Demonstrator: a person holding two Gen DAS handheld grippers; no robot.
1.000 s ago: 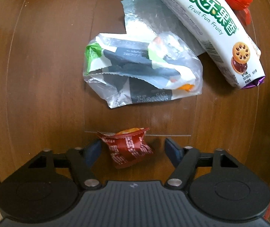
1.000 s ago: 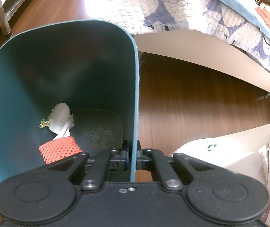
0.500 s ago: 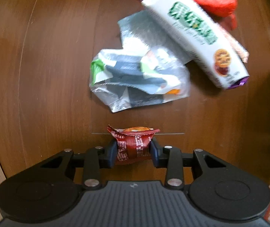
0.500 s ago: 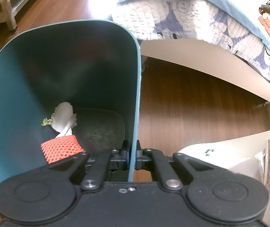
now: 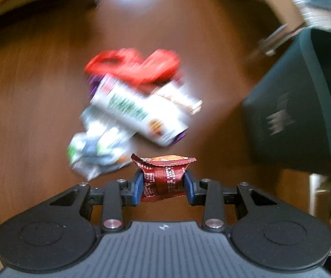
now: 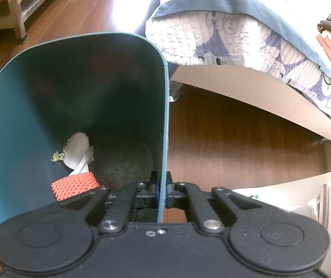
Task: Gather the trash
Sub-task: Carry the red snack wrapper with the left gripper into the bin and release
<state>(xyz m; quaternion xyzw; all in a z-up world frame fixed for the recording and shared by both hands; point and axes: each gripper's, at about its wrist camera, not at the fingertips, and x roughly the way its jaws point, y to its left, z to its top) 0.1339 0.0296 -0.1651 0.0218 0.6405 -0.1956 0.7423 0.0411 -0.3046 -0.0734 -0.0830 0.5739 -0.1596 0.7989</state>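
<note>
Above a brown wooden floor (image 5: 38, 115), the left gripper (image 5: 163, 183) is clamped on a small dark-red snack wrapper (image 5: 163, 177), its blue pads (image 5: 137, 186) pressing the packet from both sides so that the crimped top edge sticks out above them. Beyond the wrapper, badly blurred, the rest of the litter lies in a loose heap on the floor: a crumpled clear plastic bag (image 5: 96, 153) nearest the gripper, a white biscuit box (image 5: 140, 115) with green lettering lying partly over it, and a red plastic bag (image 5: 133, 67) at the far end. A teal bin (image 5: 292, 120) stands tilted at the right of that view, its open mouth turned toward the right edge.

From the other camera, the right gripper (image 6: 162, 195) is closed on the rim of the same bin (image 6: 26, 120), one finger inside the wall and one outside. At the bottom of the bin lie a piece of orange foam netting (image 6: 74, 185) and, just behind it, a wad of white paper (image 6: 78, 150). A bed with a quilted cover (image 6: 246, 44) fills the background to the right, with wooden floor beneath it.
</note>
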